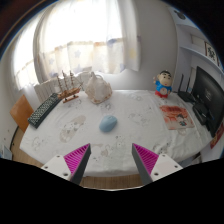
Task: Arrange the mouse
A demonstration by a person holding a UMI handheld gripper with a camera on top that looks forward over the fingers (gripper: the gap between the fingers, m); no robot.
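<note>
While the gripper (111, 160) hangs above the near edge of the surface (60, 130), its jaws stand wide apart and hold nothing, the magenta pads (77, 156) facing each other across bare cloth. Farthest left, a dark keyboard (43, 109) lies slantwise near the surface's edge, with part of a wooden chair (20, 110) just outside it. Beside the keyboard, further back, a small wooden rack (69, 92) with upright pegs stands on the patterned white cloth. Next to it, toward the middle, sits a crumpled white bag (98, 90) in front of the bright curtained window (85, 40). The mouse (108, 123), a rounded pale blue shape, rests on the cloth at the centre of the surface, beyond the jaws and roughly in line with the gap between them, well apart from both fingers. To the right, a cartoon figurine (164, 84) in blue and yellow stands near the far edge. Closer in, an orange and white packet (178, 118) lies flat, and a dark monitor (209, 98) stands at the far right.
</note>
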